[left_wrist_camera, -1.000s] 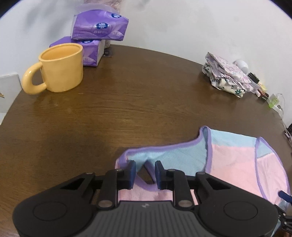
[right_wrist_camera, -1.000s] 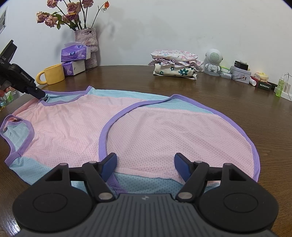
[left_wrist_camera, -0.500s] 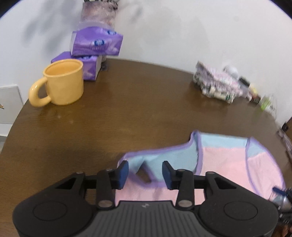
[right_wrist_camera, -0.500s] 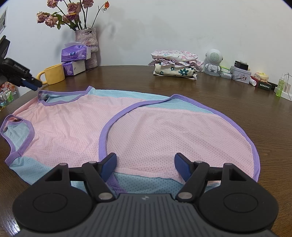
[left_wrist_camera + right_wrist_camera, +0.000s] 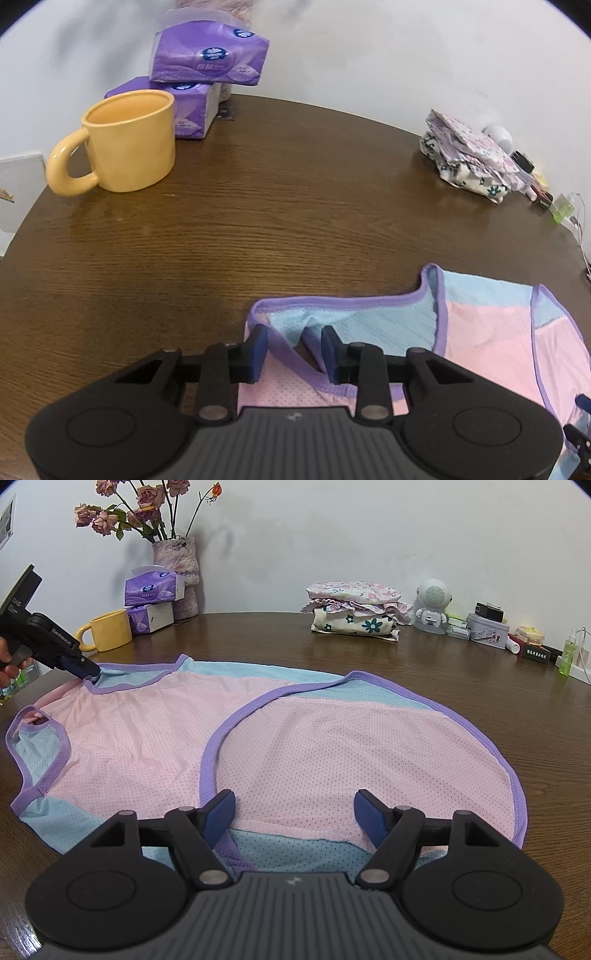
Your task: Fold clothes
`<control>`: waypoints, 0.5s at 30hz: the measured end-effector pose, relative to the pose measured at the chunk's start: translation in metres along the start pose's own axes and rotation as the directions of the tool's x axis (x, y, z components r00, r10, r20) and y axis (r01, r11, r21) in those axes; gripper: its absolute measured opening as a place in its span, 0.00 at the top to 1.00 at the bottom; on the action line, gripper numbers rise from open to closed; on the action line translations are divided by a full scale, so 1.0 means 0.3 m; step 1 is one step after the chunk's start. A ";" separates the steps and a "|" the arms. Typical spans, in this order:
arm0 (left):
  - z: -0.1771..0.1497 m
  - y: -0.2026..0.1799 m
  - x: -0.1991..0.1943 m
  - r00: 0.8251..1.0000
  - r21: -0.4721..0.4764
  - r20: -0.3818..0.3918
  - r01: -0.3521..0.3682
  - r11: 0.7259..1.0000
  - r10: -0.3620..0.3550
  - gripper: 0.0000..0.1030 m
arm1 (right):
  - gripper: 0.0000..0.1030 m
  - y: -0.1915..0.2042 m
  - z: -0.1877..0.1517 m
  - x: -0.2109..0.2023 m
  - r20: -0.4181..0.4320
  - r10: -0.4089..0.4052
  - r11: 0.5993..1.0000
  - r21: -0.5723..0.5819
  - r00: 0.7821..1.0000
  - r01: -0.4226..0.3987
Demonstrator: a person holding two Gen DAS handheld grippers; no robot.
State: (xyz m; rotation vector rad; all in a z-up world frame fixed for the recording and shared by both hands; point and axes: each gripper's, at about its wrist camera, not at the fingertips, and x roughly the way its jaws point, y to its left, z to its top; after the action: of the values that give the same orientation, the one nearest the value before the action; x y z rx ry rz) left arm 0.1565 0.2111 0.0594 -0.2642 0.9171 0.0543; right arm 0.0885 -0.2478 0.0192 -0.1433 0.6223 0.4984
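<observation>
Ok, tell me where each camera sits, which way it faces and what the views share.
Left wrist: on the left gripper, looking down its fingers at the garment's strap between closing jaws, not yet pinched; mug and tissues beyond.
Right wrist: on the right gripper, jaws open over the garment's hem, facing the wall; left gripper and a hand show at left.
Shared: garment, mug, tissues, folded clothes, table.

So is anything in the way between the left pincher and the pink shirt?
No, nothing visible. The left gripper is right at the shirt, its jaws closing around the purple-edged strap. The mug and tissue packs sit far off across the table.
</observation>
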 end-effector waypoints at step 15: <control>-0.121 -0.041 -0.114 0.995 0.100 0.011 0.102 0.990 -0.103 0.69 | 0.29 0.000 -0.001 0.000 0.000 0.001 1.000 0.000 1.000 -0.001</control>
State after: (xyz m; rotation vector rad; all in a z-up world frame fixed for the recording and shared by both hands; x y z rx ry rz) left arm 0.1094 0.1924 0.0679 -0.2179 0.8865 -0.0841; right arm 0.0883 -0.2479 0.0190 -0.1425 0.6221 0.4992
